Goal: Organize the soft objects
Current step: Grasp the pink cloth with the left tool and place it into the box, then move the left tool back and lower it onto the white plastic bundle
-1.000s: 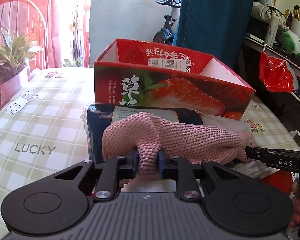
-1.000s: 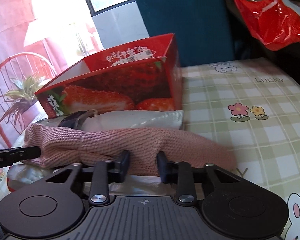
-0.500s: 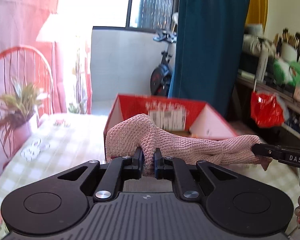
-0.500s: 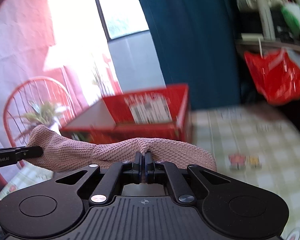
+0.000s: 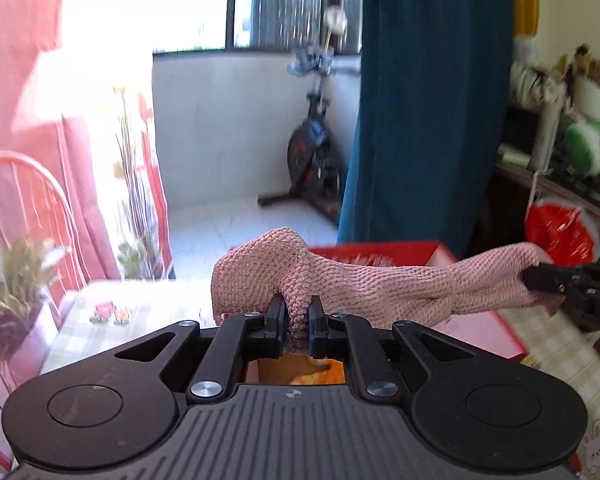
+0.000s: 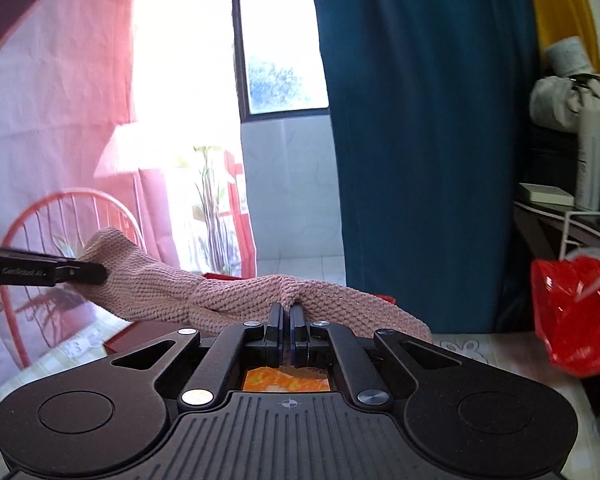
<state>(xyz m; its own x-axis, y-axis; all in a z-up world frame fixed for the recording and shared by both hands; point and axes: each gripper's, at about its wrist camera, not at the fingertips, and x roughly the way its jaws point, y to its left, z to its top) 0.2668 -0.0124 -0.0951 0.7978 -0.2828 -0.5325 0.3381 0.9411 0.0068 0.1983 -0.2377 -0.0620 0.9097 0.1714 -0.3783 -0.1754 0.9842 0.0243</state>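
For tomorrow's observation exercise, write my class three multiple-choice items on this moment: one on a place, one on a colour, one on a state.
1. Where is the pink knitted cloth?
A. Flat on the checked tablecloth
B. Held in the air above the red cardboard box
C. Draped over the chair

2. What colour is the long curtain behind the box?
A. Teal blue
B. White
C. Black

3. How do the jaws of the left hand-held gripper stand?
A. Wide open, empty
B. Shut on a plastic bag
C. Shut on a fold of the cloth

Answers:
1 B: the cloth spans between the left and the right hand-held gripper, with the box below it.
2 A: the curtain is teal in both views.
3 C: a bunch of pink knit sits pinched between the jaws.
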